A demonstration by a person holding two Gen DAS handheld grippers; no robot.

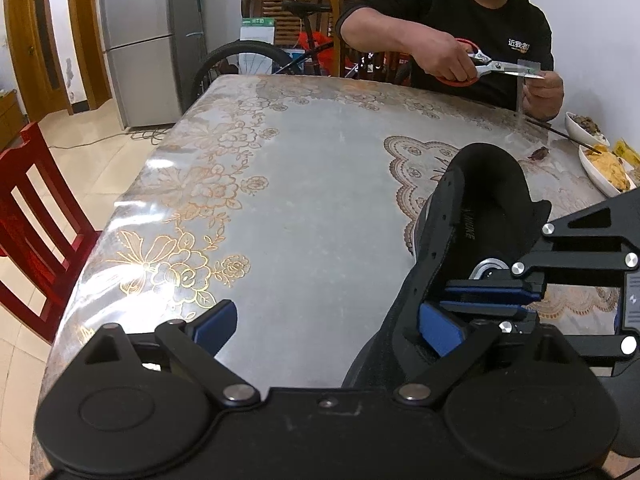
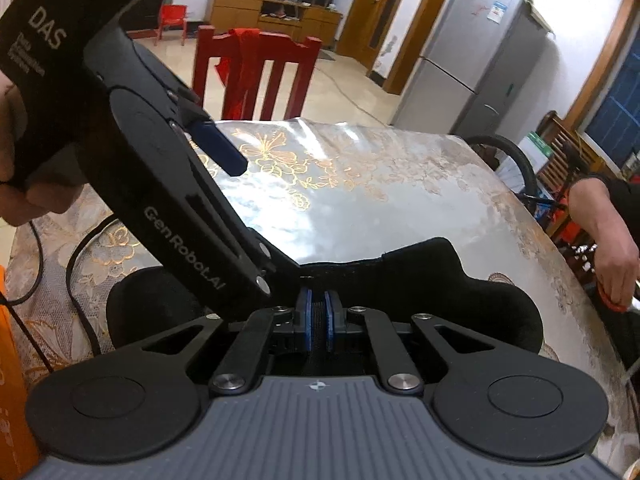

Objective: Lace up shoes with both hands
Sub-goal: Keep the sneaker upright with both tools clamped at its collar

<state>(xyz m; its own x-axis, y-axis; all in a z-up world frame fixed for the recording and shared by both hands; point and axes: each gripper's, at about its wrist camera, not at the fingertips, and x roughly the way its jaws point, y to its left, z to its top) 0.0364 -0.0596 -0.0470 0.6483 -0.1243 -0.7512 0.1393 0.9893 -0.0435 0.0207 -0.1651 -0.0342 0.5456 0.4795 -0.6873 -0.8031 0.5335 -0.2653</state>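
Note:
A black shoe (image 1: 480, 200) lies on the floral table (image 1: 300, 200) at the right, opening toward me; no lace shows. My left gripper (image 1: 328, 316) is open wide. Its right pad (image 1: 440, 332) sits inside the shoe's opening and its left pad (image 1: 216, 328) hangs over bare table. My right gripper (image 1: 452, 296) comes in from the right, shut on the shoe's upper edge. In the right wrist view its blue pads pinch black fabric of the shoe (image 2: 420, 272) at my right gripper (image 2: 318, 300). My left gripper (image 2: 268, 220) crosses from the upper left, one pad (image 2: 218, 148) in the air.
A person across the table cuts something with red-handled scissors (image 1: 492, 66). A bowl (image 1: 586, 126) and a plate of food (image 1: 604, 168) stand at the far right. A red chair (image 1: 36, 216) is at the table's left side. A black cable (image 2: 80, 280) lies near my hand.

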